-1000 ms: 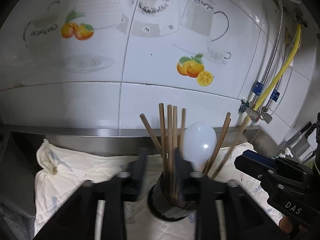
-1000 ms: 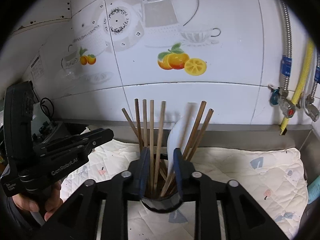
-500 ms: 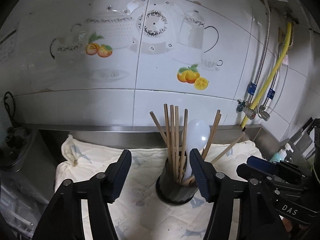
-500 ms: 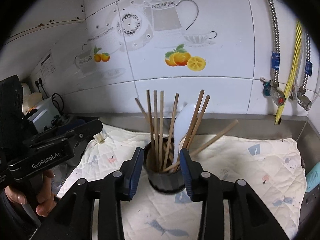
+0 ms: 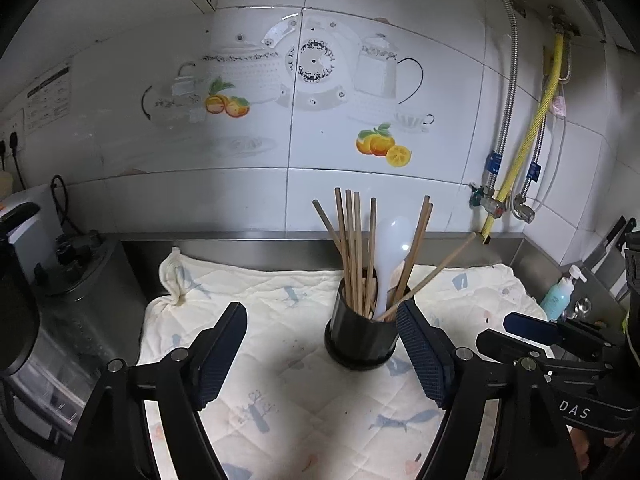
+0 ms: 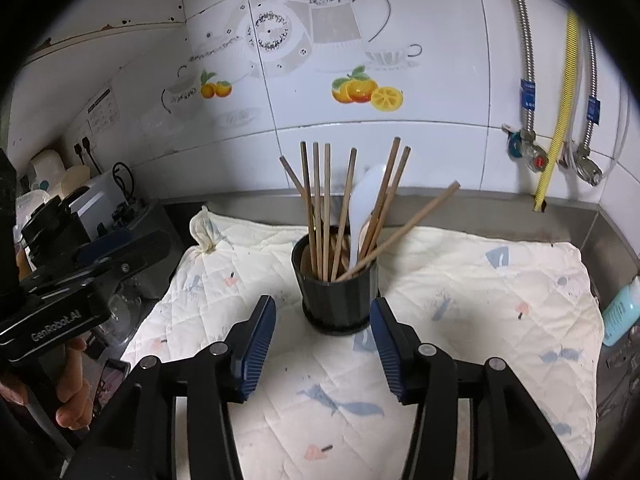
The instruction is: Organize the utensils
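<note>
A black utensil holder (image 5: 362, 340) stands on the white quilted cloth (image 5: 280, 400). It holds several wooden chopsticks (image 5: 352, 248) and a white plastic spoon (image 5: 390, 248). One chopstick (image 5: 436, 270) leans far out to the right. My left gripper (image 5: 322, 350) is open and empty, just in front of the holder. My right gripper (image 6: 322, 344) is open and empty too, in front of the same holder (image 6: 336, 296), where the chopsticks (image 6: 320, 208) and spoon (image 6: 366, 208) also show.
A tiled wall (image 5: 320, 140) and steel ledge lie behind the cloth. Kitchen appliances (image 5: 60, 280) stand at the left. A blue soap bottle (image 5: 560, 294) and yellow gas hose (image 5: 524, 148) are at the right. Each gripper shows in the other's view, the right (image 5: 560, 356) and the left (image 6: 72, 288).
Both grippers have opened and drawn back from the holder. A chopstick now leans out to the right of the holder.
</note>
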Demonstrator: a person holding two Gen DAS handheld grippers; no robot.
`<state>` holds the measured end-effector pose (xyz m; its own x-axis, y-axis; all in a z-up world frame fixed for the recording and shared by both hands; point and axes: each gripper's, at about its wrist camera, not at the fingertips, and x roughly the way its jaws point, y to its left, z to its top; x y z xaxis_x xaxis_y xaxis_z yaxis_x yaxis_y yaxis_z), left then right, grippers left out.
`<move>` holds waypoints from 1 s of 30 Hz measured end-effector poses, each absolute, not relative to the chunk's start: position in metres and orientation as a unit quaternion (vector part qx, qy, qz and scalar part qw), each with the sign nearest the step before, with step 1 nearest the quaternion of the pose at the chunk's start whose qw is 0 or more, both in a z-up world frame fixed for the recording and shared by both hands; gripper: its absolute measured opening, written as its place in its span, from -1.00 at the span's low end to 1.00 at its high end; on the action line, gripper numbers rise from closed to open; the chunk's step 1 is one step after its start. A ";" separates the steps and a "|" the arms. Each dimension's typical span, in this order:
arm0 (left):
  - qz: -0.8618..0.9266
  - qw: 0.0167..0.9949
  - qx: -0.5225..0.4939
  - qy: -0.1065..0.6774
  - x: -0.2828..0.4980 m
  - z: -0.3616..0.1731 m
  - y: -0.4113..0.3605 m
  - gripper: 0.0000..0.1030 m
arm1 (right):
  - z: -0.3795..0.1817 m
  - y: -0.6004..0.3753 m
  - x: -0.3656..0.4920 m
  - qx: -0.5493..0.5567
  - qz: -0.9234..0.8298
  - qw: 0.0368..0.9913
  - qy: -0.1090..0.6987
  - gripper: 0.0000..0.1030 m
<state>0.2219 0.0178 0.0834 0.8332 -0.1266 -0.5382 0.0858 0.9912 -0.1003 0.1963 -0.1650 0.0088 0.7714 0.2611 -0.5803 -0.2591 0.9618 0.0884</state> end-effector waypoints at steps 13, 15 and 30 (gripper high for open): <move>-0.046 0.954 -0.022 0.295 0.169 0.081 0.014 0.98 | -0.005 -0.179 0.162 0.000 0.129 0.937 0.325 0.22; -0.043 0.953 -0.023 0.299 0.162 0.079 0.013 1.00 | -0.006 -0.181 0.157 0.000 0.126 0.937 0.325 0.22; -0.024 0.941 -0.050 0.334 0.136 0.056 0.019 1.00 | -0.008 -0.198 0.122 -0.002 0.120 0.940 0.319 0.26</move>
